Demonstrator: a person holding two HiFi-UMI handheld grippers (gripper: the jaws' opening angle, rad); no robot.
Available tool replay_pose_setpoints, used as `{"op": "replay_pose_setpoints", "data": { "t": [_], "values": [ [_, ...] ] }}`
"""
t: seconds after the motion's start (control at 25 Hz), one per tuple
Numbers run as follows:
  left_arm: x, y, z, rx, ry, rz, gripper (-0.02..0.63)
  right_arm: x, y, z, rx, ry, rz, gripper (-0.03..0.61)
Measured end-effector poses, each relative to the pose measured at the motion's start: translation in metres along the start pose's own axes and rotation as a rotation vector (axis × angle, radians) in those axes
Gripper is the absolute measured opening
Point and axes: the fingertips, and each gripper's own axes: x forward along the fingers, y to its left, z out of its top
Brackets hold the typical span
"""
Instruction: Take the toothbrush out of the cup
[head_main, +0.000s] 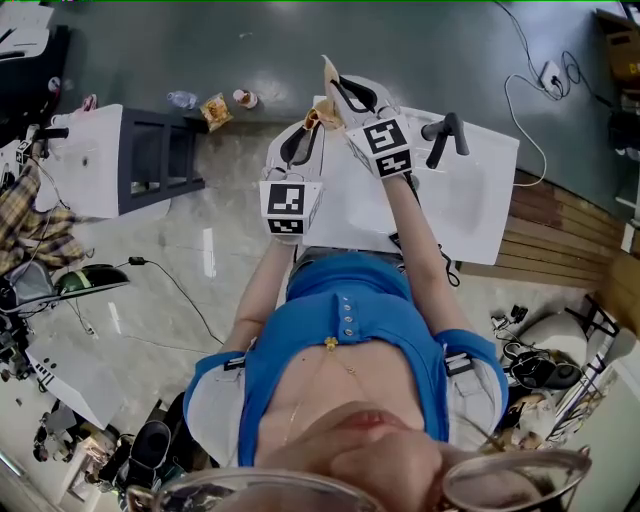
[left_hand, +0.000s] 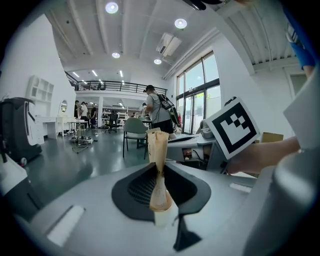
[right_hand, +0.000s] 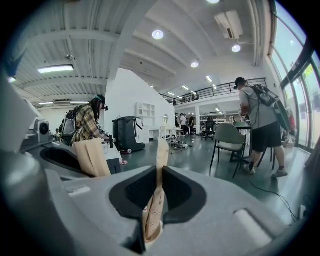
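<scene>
Contents of the tan paper sleeve (left_hand: 158, 145) clamped in the left gripper (left_hand: 159, 172), and of the narrow tan wrapper (right_hand: 162, 150) clamped in the right gripper (right_hand: 160, 182), are concealed by the paper.

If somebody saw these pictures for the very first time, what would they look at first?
Probably the two tongs held up over the white table. The left tongs pinch a tan strip that stands upright, and the right tongs pinch a second tan strip. Next comes the bold black-and-white square marker on the right tongs' cube, looming close in the left gripper view.
</scene>
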Motion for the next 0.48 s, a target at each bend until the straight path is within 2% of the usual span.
{"op": "replay_pose_setpoints", "data": {
  "t": [0.48],
  "values": [
    [-0.019,-0.007,0.024,0.032,-0.055,0.004,0.054,-0.042,0.004,0.032,-0.031,-0.079,-0.017,0.034]
  ]
}}
